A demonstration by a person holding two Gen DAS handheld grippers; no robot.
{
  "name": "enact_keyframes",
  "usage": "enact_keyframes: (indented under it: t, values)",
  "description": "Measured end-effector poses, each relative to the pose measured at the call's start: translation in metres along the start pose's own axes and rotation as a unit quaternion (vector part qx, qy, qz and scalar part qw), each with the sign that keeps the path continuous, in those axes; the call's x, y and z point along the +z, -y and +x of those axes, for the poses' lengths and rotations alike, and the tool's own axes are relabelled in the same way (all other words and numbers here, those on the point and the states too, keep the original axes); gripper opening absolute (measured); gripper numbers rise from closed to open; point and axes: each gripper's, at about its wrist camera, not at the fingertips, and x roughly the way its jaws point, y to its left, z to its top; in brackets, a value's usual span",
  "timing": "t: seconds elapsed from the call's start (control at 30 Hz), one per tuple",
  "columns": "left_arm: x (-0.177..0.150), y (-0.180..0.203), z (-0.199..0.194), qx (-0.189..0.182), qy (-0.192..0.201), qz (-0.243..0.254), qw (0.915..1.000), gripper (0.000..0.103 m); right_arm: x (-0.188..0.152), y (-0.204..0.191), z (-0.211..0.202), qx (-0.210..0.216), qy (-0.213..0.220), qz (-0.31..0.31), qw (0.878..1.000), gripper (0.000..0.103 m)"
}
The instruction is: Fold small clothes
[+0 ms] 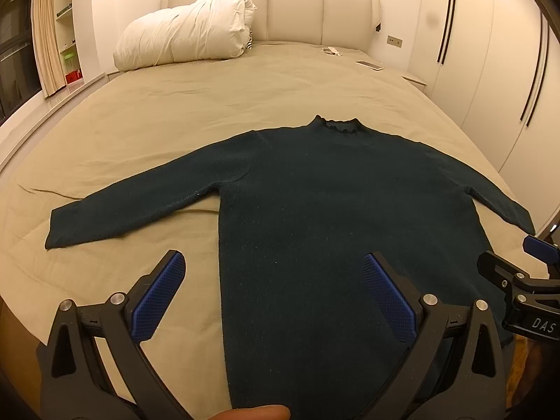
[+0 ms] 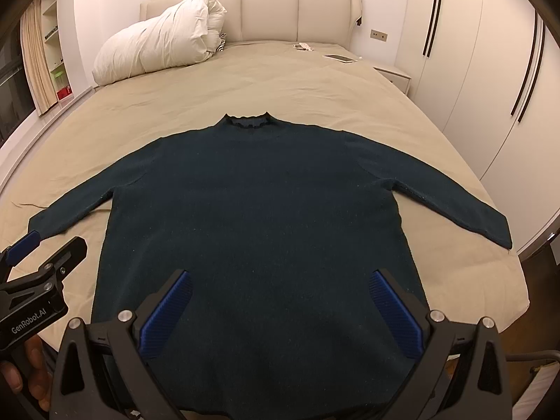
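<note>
A dark teal long-sleeved sweater [image 1: 315, 203] lies flat on the beige bed [image 1: 175, 112], collar away from me, both sleeves spread out. It also shows in the right wrist view [image 2: 252, 203]. My left gripper [image 1: 273, 273] is open and empty, above the sweater's lower left edge near the hem. My right gripper [image 2: 280, 290] is open and empty, above the sweater's lower body. The right gripper also shows at the right edge of the left wrist view [image 1: 525, 273]; the left gripper shows at the left edge of the right wrist view [image 2: 42, 259].
A white rolled duvet [image 1: 182, 31] lies at the head of the bed by the padded headboard [image 1: 297, 10]. A phone [image 2: 341, 58] and a small object [image 2: 302, 46] lie at the far right. White wardrobes [image 2: 490, 70] stand right; shelves [image 1: 66, 35] left.
</note>
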Motion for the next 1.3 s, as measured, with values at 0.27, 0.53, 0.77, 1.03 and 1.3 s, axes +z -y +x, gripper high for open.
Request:
enact_keyframes:
  t: [0.27, 0.53, 0.77, 1.03, 1.3]
  values:
    - [0.0004, -0.0016, 0.0008, 0.0, -0.002, 0.0, 1.0, 0.103, 0.0016, 0.0019, 0.0014, 0.0, -0.001, -0.001, 1.0, 0.103]
    - [0.0003, -0.0017, 0.0008, 0.0, -0.002, 0.0, 1.0, 0.103, 0.0019, 0.0017, 0.0015, -0.001, -0.001, -0.001, 1.0, 0.103]
    - [-0.0001, -0.002, 0.0011, 0.0, -0.002, 0.0, 1.0, 0.103, 0.0013, 0.0016, 0.0022, -0.001, -0.002, -0.001, 1.0, 0.103]
    - [0.0001, -0.0017, 0.0011, -0.001, -0.002, 0.0, 1.0, 0.103, 0.0003, 0.0016, 0.0025, -0.001, -0.002, -0.002, 1.0, 0.103]
    - [-0.0001, -0.0025, 0.0015, -0.001, -0.002, 0.0, 1.0, 0.103, 0.0003, 0.0012, 0.0026, -0.001, -0.003, -0.001, 1.0, 0.103]
